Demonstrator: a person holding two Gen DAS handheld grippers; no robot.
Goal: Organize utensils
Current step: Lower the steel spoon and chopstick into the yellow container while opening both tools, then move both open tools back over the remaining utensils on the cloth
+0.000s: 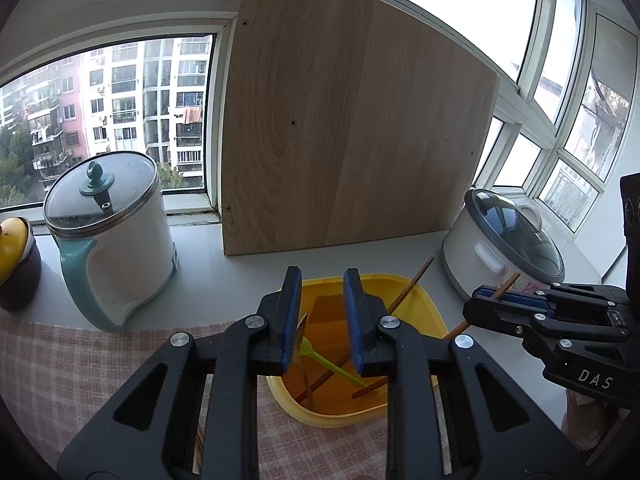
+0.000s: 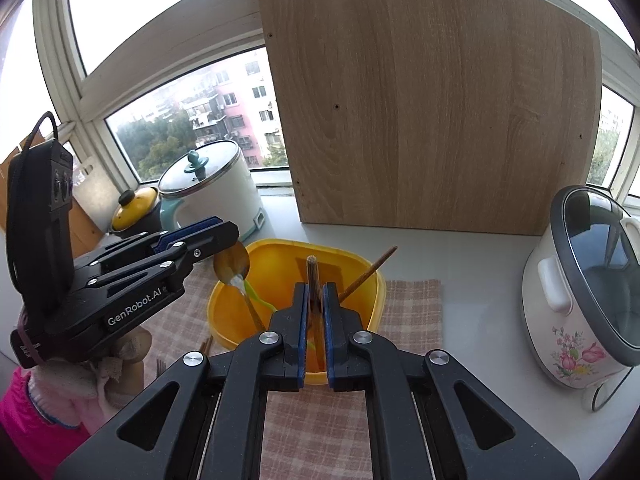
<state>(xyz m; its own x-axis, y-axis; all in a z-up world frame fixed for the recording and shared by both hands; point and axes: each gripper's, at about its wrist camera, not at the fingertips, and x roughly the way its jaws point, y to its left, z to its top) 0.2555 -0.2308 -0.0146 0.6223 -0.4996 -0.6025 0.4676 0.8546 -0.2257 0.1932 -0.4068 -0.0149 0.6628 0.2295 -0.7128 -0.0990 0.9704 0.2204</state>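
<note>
My left claw [image 2: 230, 240] marked "GenRobot.AI" spread over yellow bowl [image 2: 280, 258], right claw [image 1: 486, 298] marked "DAS" loosely around a chopstick [image 2: 314, 280]

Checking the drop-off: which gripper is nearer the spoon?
Left. The left gripper hangs just over the spoon at the rim of the yellow container; the right gripper is off to the side, a chopstick between its jaws.

White capitals "DAS" stand on the black plastic body of the right claw [image 1: 500, 295], seen from the left wrist view at the right edge. From the right wrist view, white lettering "GenRobot.AI" runs along the black plastic body of the left claw [image 2: 224, 236], low on its side. No other writing can be made out.
</note>
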